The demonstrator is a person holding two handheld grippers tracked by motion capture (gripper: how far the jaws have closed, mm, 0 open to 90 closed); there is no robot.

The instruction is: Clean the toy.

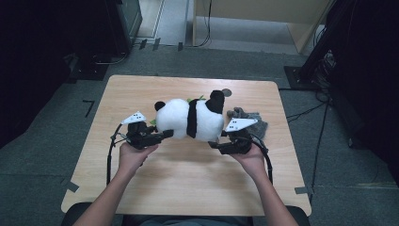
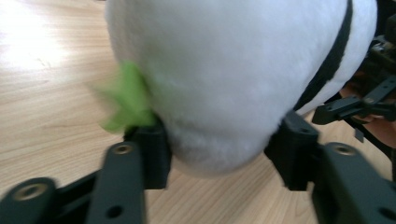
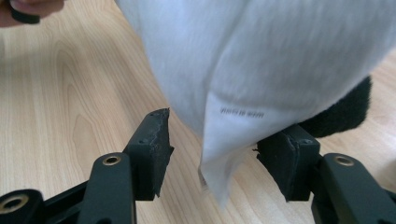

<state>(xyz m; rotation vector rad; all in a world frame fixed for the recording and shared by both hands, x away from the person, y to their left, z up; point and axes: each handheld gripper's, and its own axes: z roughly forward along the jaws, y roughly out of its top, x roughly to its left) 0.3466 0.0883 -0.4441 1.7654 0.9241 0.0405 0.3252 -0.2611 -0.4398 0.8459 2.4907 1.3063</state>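
Note:
A black-and-white plush panda [image 1: 188,120] lies on its side across the middle of the wooden table [image 1: 188,188]. My left gripper [image 1: 165,135] is at its left end. In the left gripper view the white fur [image 2: 233,70] fills the gap of the left gripper [image 2: 222,140], both pads touch it, and a green felt leaf [image 2: 128,98] sticks out by the left pad. My right gripper [image 1: 214,145] is at the panda's lower right. In the right gripper view, the right gripper [image 3: 219,135] has a white sewn-in tag [image 3: 229,140] hanging between its jaws, and the left pad stands apart from the plush [image 3: 257,56].
A crumpled grey cloth item [image 1: 249,117] lies right of the panda, close behind my right gripper. A small round disc [image 1: 227,92] sits near the table's far edge. Bare wood stretches in front of both hands. Dark equipment and cables stand on the floor around the table.

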